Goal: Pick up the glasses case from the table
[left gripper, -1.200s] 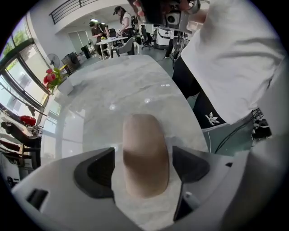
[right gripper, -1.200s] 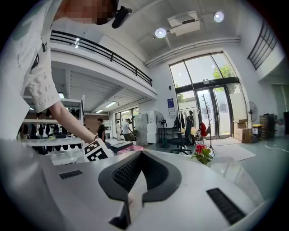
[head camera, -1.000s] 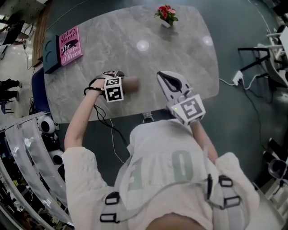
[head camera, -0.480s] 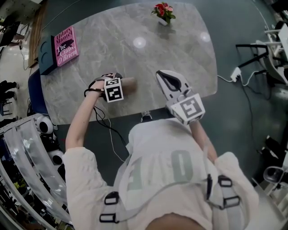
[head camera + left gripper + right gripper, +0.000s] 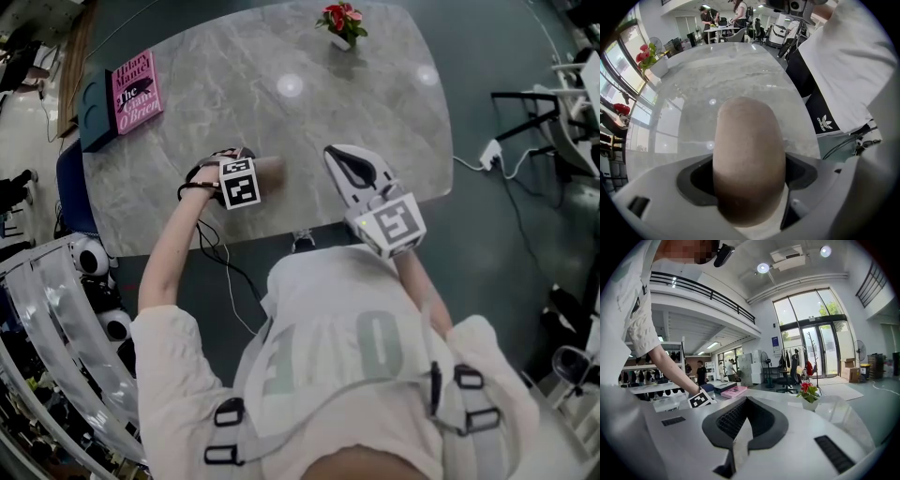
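Your left gripper [image 5: 255,176] has the case [image 5: 747,154]. Its jaws are clamped on either side of that rounded brown shell, and the gripper's own view shows the case filling the gap between them, its long end pointing away across the table [image 5: 375,103]. From the head view the case sits at the near-middle of the marble top, a little in from the near edge, poking out to the right of your marker cube. Whether it is clear of the surface or resting on it, I cannot tell from here.

Your right gripper [image 5: 347,169] is empty, with the jaws pressed together and nothing between the ribbed pads. It hovers over the near edge of the table, to the right of the case and apart from it, nose pointing toward the far side.

Far end of the table, there's a small pot of red flowers [image 5: 341,22], well apart from both tools. Off at the far left corner lies a pink book [image 5: 133,91] on top of a dark box [image 5: 97,117], also well away from the case.
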Motion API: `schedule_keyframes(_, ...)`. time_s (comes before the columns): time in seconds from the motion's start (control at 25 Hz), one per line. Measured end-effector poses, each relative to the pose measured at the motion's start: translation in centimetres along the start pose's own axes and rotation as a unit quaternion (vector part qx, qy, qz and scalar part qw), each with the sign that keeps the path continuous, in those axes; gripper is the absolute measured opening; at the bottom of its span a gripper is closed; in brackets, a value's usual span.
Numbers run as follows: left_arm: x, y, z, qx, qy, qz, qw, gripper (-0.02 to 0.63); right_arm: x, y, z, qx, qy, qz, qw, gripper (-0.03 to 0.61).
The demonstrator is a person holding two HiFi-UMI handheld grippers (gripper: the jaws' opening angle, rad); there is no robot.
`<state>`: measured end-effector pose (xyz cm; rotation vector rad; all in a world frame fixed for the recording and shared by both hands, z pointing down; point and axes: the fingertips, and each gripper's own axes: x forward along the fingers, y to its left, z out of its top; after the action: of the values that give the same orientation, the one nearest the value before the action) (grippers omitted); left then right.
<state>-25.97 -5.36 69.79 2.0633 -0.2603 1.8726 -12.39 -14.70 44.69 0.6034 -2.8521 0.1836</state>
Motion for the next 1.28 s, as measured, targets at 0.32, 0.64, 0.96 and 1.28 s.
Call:
schedule_keyframes(0.32, 0.3, 0.0, 0.1, -0.006, -0.003, 0.016, 0.9998, 0.382, 0.0, 0.7, -0.6, 0.006, 0.009, 0.006, 1.0, 0.002)
schedule_keyframes(0.64, 0.3, -0.1, 0.2, -0.008, 0.022, 0.015, 0.9996, 0.383, 0.1, 0.8, -0.7, 0.01, 0.01, 0.004, 1.0, 0.002)
schedule_keyframes(0.96, 0.4, 0.1, 0.0, -0.013, 0.111, 0.006, 0.9937, 0.383, 0.1, 0.8, -1.0, 0.008, 0.012, 0.001, 1.0, 0.002)
schedule_keyframes(1.28, 0.4, 0.3, 0.0, -0.015, 0.097, 0.009, 0.9952, 0.383, 0.1, 0.9, -1.3, 0.008, 0.016, 0.005, 1.0, 0.002)
